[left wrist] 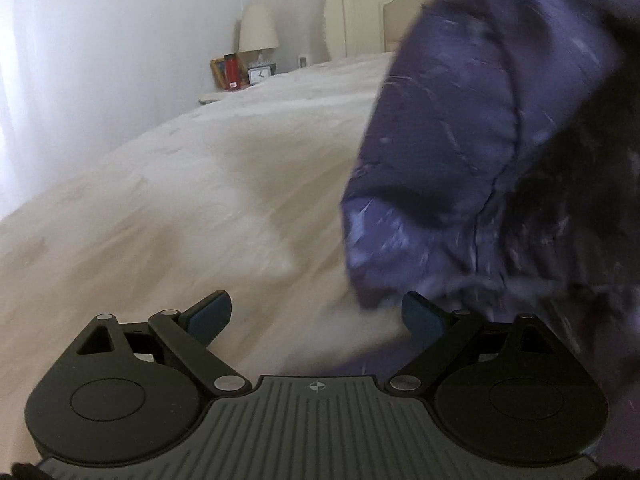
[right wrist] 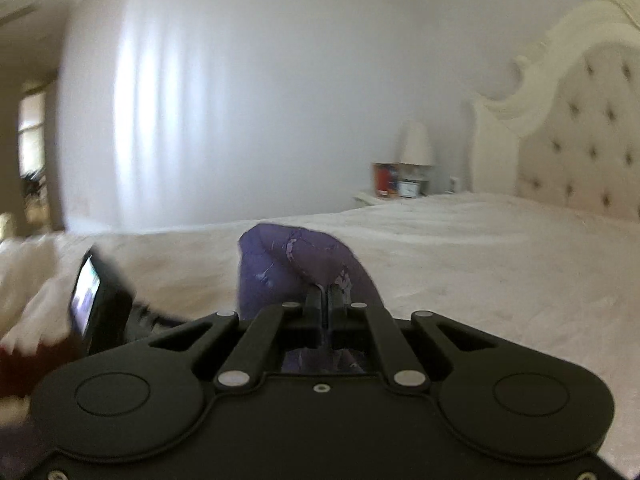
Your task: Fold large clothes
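Note:
A large purple garment (left wrist: 480,152) hangs in the air on the right of the left wrist view, above a cream bedspread (left wrist: 200,200). My left gripper (left wrist: 316,316) is open and empty, its blue pads wide apart, just below and left of the garment's lower edge. In the right wrist view my right gripper (right wrist: 325,296) is shut on a bunched fold of the same purple garment (right wrist: 280,264), held above the bed (right wrist: 480,260).
A tufted cream headboard (right wrist: 580,152) stands at the far end of the bed. A nightstand with a lamp (left wrist: 258,28), a red bottle (left wrist: 231,74) and a clock is beside it. A dark device with a lit screen (right wrist: 86,300) shows at the left.

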A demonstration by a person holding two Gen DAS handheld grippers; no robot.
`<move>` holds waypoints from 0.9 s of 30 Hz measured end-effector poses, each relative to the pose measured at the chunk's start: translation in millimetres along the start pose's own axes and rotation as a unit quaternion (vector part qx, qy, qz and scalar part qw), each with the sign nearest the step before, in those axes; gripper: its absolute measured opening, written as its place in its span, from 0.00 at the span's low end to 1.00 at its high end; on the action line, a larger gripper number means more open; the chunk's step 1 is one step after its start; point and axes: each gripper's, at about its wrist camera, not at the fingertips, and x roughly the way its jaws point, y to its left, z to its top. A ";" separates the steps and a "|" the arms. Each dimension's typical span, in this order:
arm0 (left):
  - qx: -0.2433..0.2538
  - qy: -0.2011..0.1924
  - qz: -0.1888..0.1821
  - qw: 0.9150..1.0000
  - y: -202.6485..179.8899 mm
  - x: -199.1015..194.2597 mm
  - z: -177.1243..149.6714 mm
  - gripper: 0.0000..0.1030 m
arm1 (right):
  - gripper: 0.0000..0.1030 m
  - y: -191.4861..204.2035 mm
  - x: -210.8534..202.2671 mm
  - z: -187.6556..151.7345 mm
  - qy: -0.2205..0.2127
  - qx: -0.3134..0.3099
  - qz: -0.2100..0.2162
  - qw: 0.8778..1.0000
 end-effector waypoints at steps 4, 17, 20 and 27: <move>-0.062 0.016 -0.047 0.997 25.8 -38.7 -22.9 0.90 | 0.09 40.5 -28.6 -32.2 0.045 -0.069 0.041 0.996; -0.245 0.073 -0.237 0.937 67.9 -70.2 -48.8 0.91 | 0.67 66.2 -61.7 -101.5 0.170 -0.015 0.055 0.984; -0.270 0.111 -0.266 0.919 52.4 -48.0 -53.0 0.90 | 0.70 41.9 -64.6 -97.9 0.177 0.081 0.049 0.980; -0.267 0.141 -0.260 0.917 19.4 -26.3 -52.9 0.59 | 0.79 -8.6 -43.2 -105.2 0.205 0.303 0.050 0.929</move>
